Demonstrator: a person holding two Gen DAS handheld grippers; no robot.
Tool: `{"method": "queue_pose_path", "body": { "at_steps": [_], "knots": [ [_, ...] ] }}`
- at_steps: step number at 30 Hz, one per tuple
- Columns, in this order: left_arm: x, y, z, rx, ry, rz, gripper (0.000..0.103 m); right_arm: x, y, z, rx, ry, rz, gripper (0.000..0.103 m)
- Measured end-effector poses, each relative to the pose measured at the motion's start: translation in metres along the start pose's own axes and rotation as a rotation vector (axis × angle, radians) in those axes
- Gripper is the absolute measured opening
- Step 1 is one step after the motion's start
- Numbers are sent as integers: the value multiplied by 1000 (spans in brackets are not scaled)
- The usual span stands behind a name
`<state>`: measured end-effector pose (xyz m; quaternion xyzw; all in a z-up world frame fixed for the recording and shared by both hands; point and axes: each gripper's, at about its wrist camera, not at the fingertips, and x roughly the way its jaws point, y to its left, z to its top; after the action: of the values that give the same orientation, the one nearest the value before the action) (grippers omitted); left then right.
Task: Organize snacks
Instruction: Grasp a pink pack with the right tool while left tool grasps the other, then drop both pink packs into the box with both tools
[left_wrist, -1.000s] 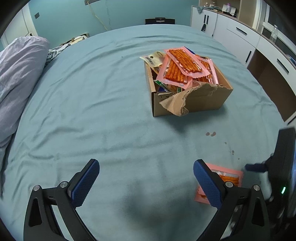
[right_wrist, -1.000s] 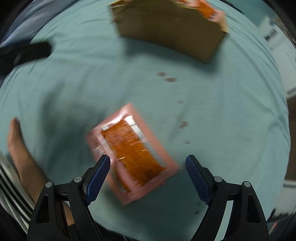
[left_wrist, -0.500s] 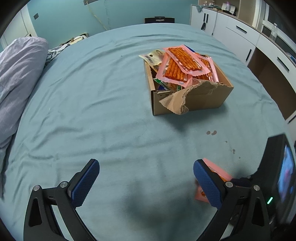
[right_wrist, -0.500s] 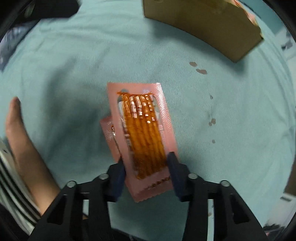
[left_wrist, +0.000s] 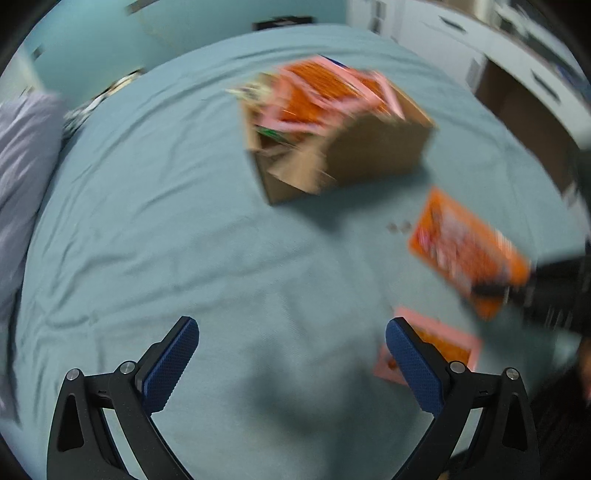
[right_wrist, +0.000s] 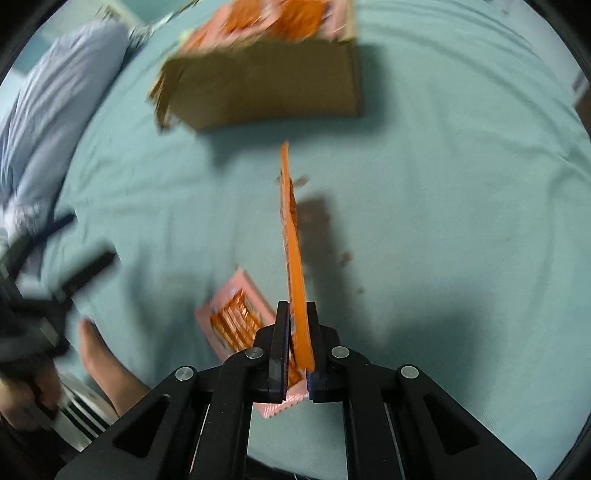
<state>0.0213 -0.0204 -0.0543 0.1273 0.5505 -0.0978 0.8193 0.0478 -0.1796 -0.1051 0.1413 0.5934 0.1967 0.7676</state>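
The right claw (right_wrist: 295, 332) had just closed its jaws, and they were clamped on the lower end of a flat orange snack packet (right_wrist: 291, 236), which stood edge-on in the right wrist view and pointed toward twelve o'clock, lifted clear of the teal bedsheet (right_wrist: 443, 221). In the left wrist view the same packet (left_wrist: 465, 247) showed its broad face at about three o'clock, blurred, with the right claw's black body (left_wrist: 554, 291) at its lower corner.

A second pink-edged packet of orange sticks (right_wrist: 236, 314) lay flat on the sheet just at nine o'clock from the closed jaws; in the left wrist view it (left_wrist: 447, 343) sat partly behind the right-hand blue pad of the left claw (left_wrist: 291, 365). That claw's jaws stood wide apart, with nothing but sheet between them.

The brown cardboard box (right_wrist: 266, 85) with a torn front flap rested on the bed at twelve o'clock, heaped with more pink and orange packets (left_wrist: 325, 96). A pale lilac pillow (right_wrist: 55, 110) lay at ten o'clock. A bare foot (right_wrist: 99, 358) rested on the sheet at eight o'clock in the right wrist view, beside striped cloth (right_wrist: 81, 417). Small dark specks (left_wrist: 399, 227) dotted the sheet between the box and the held packet.
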Motion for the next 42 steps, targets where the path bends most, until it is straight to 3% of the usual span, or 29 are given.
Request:
{"method": "queue_pose_path", "body": {
  "at_steps": [2, 5, 10, 14, 18, 24, 25, 27, 33, 42],
  "knots": [
    [6, -20, -4, 80, 26, -21, 103, -8, -8, -4, 51, -35, -8, 5],
    [17, -52, -9, 185, 79, -132, 103, -19, -20, -6, 117, -76, -23, 5],
    [36, -85, -17, 267, 150, -232, 103, -38, -28, -12, 155, -134, -21, 4],
    [51, -96, -21, 285, 180, -199, 103, -54, -36, -18, 161, -178, -5, 4],
    [57, -107, -21, 291, 199, -237, 103, -55, -37, -22, 164, -180, -10, 4],
    [65, -121, -25, 328, 218, -218, 103, -58, -41, -17, 179, -195, -12, 4],
    [66, -122, -24, 322, 217, -222, 102, -57, -40, -16, 177, -195, -13, 4],
    [65, -124, -21, 305, 208, -239, 87, -55, -38, -14, 175, -200, -16, 4],
    [61, -134, -26, 334, 200, -230, 86, -54, -38, -13, 177, -204, -21, 4],
    [43, -125, -19, 269, 162, -286, 86, -57, -44, -11, 195, -216, -24, 4]
  ]
}}
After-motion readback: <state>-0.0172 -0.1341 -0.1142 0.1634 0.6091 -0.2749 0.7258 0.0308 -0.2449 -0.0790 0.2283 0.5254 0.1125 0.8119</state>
